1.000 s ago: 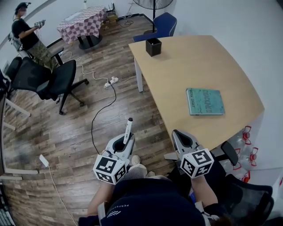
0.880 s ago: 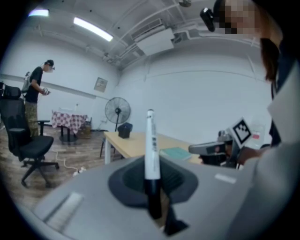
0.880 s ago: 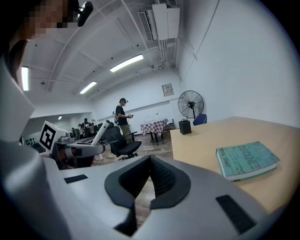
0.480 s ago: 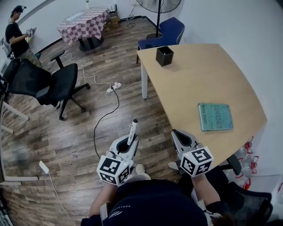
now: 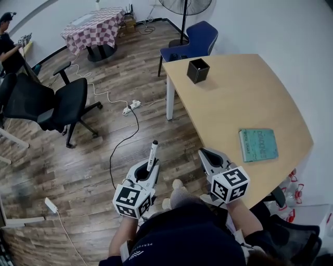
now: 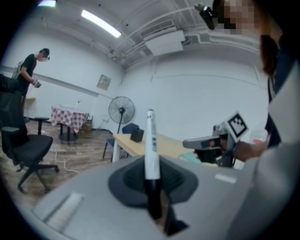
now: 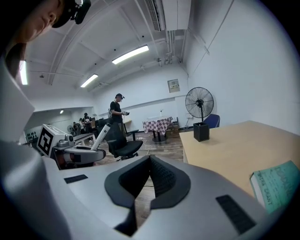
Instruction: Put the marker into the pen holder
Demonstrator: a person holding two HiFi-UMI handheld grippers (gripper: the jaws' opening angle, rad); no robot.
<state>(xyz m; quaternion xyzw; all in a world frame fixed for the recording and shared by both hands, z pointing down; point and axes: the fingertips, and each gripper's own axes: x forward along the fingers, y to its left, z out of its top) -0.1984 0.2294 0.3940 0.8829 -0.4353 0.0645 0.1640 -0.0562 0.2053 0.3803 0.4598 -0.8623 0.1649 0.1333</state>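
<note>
- Off the near left edge of the table (image 5: 234, 98), over the wood floor (image 5: 93, 156), the marker (image 5: 152, 155) stands up out of the left gripper (image 5: 148, 167). Its white barrel tilts slightly toward the table, and it is not yet in the pen holder (image 5: 198, 70).
- That gripper's jaws are pinched on the marker's dark lower end. In the left gripper view the barrel rises straight from between them.
- Just beside the same table edge, nearer the person, the right gripper (image 5: 207, 154) points up toward the tabletop. Its jaws are pressed together at the tips with nothing between them.
- The pen holder is a black square cup, upright on the table's far left corner. It is well apart from both grippers.
- A teal book (image 5: 258, 145) lies flat on the table near its right near side. It is apart from the pen holder and closer to the right gripper.
- A blue chair (image 5: 192, 44) is pushed up beyond the table's far left corner, with a standing fan (image 5: 184, 5) behind it.
- Left of the table, across the floor, a white power strip (image 5: 131, 107) trails a black cable toward the person's feet.
- Farther left of the table stands a black office chair (image 5: 52, 101). Beyond it is a small round table with a checked cloth (image 5: 91, 31).
- At the room's far left a person (image 5: 8, 41) in dark clothing stands well away from the table.
</note>
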